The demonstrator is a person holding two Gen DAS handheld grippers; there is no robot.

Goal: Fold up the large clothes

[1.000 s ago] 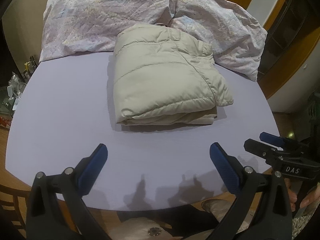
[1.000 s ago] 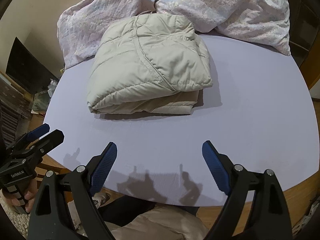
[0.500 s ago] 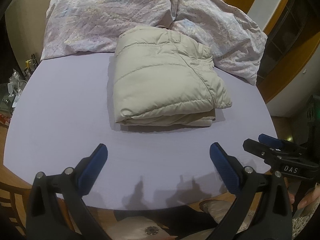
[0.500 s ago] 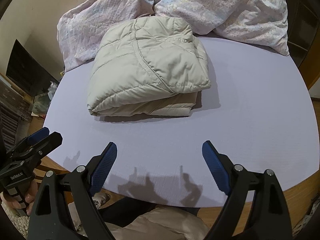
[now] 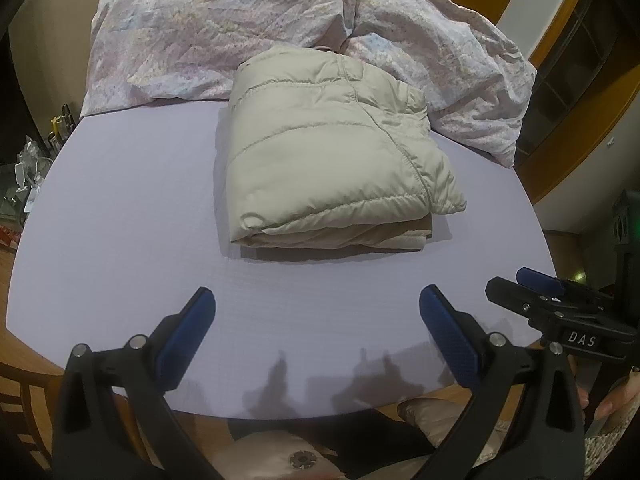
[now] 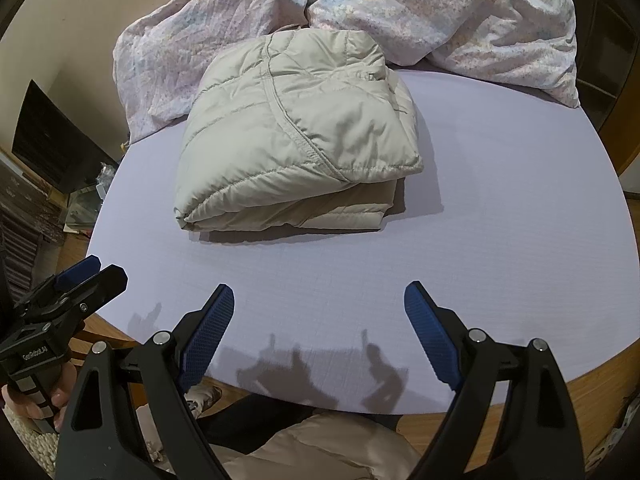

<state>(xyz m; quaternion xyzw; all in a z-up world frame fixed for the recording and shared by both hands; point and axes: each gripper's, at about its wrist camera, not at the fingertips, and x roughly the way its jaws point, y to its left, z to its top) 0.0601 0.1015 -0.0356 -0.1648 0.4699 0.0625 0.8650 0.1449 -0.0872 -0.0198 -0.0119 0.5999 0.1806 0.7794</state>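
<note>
Ahead: folded beige quilted puffer jacket [image 5: 332,156] lies beyond both tongs, long axis running away across the lilac counter [image 6: 500,200].
Tongs: left tongs [image 5: 316,332] and right tongs [image 6: 320,320] both gape apart, empty, about equally near.

A beige quilted jacket [image 5: 328,152] lies on a lilac table cover [image 5: 120,208] by a pale pink floral-patterned quilt [image 5: 208,32].

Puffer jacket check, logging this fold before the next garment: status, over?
Left gripper open, empty. Right gripper open, empty. Beige puffer jacket folded on lavender table, its far edge against the floral quilt. Nothing between grippers and jacket.
</note>
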